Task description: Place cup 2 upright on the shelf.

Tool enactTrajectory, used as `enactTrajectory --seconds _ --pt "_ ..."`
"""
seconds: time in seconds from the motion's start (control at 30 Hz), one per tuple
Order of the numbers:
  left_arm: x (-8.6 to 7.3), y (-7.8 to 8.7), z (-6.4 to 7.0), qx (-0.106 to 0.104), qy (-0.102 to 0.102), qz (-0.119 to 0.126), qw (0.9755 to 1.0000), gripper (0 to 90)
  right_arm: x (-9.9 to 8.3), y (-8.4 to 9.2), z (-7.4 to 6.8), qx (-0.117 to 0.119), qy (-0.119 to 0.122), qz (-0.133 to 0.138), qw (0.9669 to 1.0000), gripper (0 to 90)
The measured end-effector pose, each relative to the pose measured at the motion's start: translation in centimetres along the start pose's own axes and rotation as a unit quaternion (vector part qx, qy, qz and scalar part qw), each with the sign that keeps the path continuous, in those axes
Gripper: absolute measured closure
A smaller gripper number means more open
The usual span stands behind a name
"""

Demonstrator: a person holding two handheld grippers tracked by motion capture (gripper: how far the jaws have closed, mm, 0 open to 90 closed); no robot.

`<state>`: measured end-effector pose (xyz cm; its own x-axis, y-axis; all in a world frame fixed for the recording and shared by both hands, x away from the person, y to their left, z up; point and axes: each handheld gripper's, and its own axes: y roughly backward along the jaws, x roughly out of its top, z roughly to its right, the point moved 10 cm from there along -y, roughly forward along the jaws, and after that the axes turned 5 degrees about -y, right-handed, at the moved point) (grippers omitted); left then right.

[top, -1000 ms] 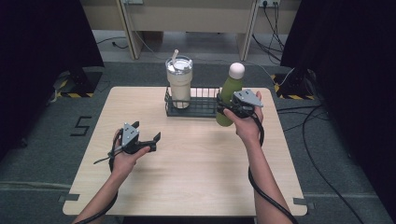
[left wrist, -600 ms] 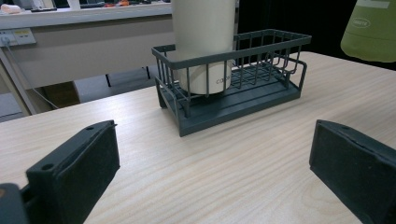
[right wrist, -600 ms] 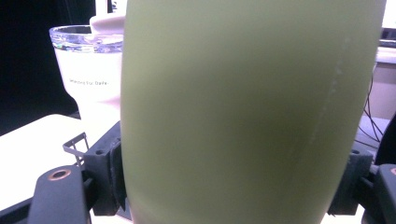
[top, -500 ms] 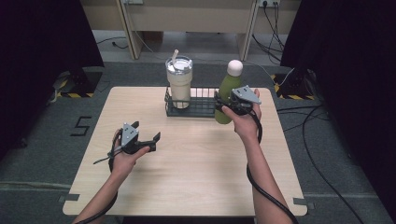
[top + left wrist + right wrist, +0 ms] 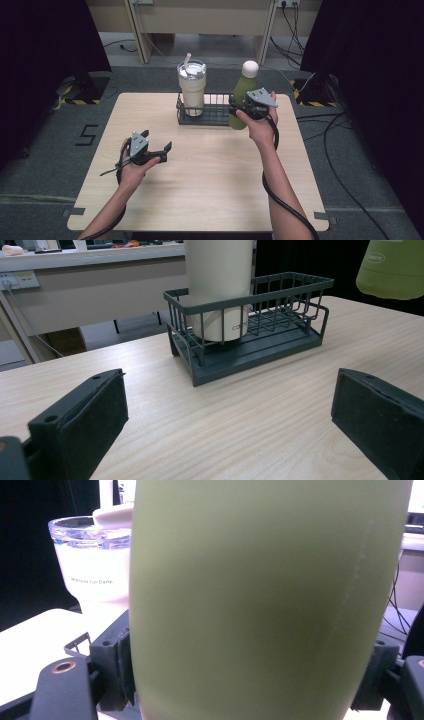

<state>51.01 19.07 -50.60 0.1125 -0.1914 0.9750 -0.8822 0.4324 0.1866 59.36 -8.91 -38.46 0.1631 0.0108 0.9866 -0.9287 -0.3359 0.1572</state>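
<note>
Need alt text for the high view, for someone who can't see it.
The right gripper holds a green bottle above the right end of a wire basket, where a cream tumbler stands. The left gripper hovers open over the table.

Lab/studio: black curtains (image 5: 55, 35), floor cables (image 5: 345, 135), hazard tape (image 5: 75, 101).

not much readable here: a big "5" marked on the floor (image 5: 88, 134) left of the surface, small grey print on the white tumbler (image 5: 92, 580) that looks like "Selections For Dairy", partly blurred, and an unreadable logo on the green bottle (image 5: 376, 257)
</note>
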Motion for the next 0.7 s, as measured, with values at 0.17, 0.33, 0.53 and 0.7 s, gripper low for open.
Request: enactTrajectory --seconds 0.17,0.33,0.53,0.7 --pt "0.0 0.0 0.0 0.0 0.0 0.0 1.0 0.7 0.0 -0.3 -0.1 0.001 0.0 -0.001 1.0 21.0" --pt "0.0 0.0 0.0 0.0 0.0 0.0 1.0 0.8 0.2 -0.6 -0.2 0.0 0.0 -0.001 1.0 21.0" --pt "0.0 0.0 0.0 0.001 0.0 0.001 1.0 0.8 0.6 -0.9 -0.1 -0.001 -0.005 0.001 1.0 21.0" --pt "0.1 0.1 0.0 0.001 0.0 0.001 1.0 0.9 1.0 -1.2 -0.1 -0.002 -0.006 0.004 1.0 21.0"
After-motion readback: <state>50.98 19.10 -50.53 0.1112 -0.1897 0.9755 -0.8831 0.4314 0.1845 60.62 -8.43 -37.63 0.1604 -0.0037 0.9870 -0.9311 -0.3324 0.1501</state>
